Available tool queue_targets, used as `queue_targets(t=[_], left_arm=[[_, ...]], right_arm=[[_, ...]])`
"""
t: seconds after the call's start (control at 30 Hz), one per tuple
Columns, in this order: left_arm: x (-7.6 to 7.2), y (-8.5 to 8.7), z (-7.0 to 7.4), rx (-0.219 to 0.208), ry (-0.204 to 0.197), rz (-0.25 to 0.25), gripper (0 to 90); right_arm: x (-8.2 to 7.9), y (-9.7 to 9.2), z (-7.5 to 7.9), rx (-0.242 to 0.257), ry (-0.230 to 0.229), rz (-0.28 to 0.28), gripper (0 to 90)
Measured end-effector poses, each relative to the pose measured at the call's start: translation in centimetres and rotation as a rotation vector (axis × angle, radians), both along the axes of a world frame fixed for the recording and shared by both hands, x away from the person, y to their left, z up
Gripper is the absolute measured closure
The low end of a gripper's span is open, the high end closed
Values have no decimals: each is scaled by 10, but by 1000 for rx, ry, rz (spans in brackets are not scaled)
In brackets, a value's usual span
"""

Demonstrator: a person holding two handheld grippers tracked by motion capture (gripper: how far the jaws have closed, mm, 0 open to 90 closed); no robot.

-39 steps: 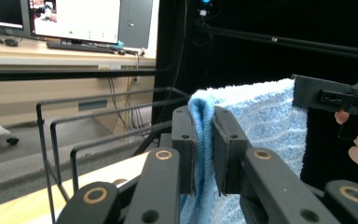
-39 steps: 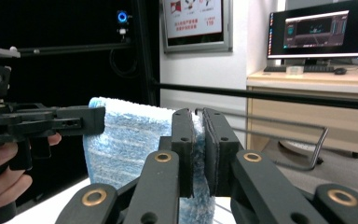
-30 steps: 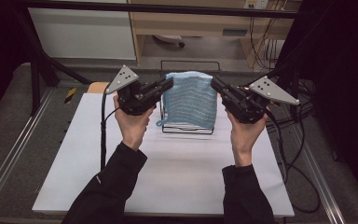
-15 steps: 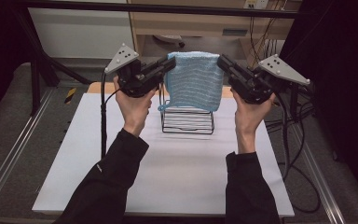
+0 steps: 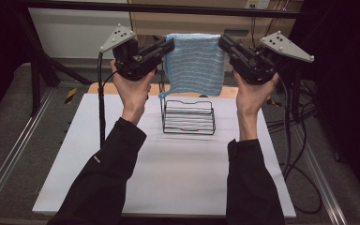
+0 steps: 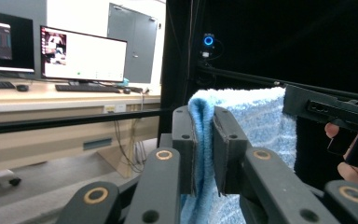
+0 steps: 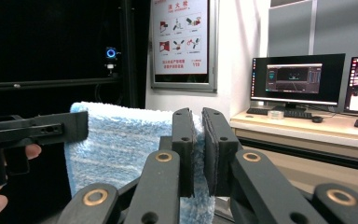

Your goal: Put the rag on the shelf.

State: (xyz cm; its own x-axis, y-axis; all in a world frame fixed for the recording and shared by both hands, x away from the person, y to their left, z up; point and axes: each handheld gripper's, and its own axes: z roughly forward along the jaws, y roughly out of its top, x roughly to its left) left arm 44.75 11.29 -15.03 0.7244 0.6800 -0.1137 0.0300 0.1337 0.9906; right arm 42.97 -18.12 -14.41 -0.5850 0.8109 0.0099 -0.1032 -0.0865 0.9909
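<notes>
White and flat, the large board surface [image 5: 168, 178] spreads across the lower half of the high view, with grey floor and metal rails along its sides; near the far middle of that surface stands a black wire rack [image 5: 188, 116] with upright dividers and nothing in it; above the rack, clear of its wires, hangs the light blue terry towel with pale stripes [image 5: 194, 63], stretched flat between the two tools and held by its upper corners; the left tool [image 5: 168, 46] has its jaws nearly closed on the towel's left top corner, and the left gripper view shows the cloth folded between the pads [image 6: 204, 140]; the right tool [image 5: 223, 43] is likewise pinched on the opposite corner, the fabric squeezed between its jaws in the right gripper view [image 7: 198, 144]; the lower hem hangs near the rack's top but does not seem to touch it.

Judging by this, the step in hand is carrying the towel spread and raised above the rack; the next move would call for keeping both pinches firm and both hands level, so the cloth stays taut, before guiding it to wherever it is to be laid or draped.
</notes>
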Motion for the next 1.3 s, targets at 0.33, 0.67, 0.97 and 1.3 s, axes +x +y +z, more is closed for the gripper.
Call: queue_targets(t=[0.33,0.67,0.97,1.3], left_arm=[[13,1,14,-7,-3,12,804],[31,-4,31,12,-11,43,804],[52,-5,24,34,-1,45,803],[68,-5,8,56,17,45,802]], right_arm=[[18,2,10,12,-4,-13,844],[32,3,22,12,-17,-29,843],[48,1,17,2,2,-44,842],[69,1,3,-8,37,-39,841]])
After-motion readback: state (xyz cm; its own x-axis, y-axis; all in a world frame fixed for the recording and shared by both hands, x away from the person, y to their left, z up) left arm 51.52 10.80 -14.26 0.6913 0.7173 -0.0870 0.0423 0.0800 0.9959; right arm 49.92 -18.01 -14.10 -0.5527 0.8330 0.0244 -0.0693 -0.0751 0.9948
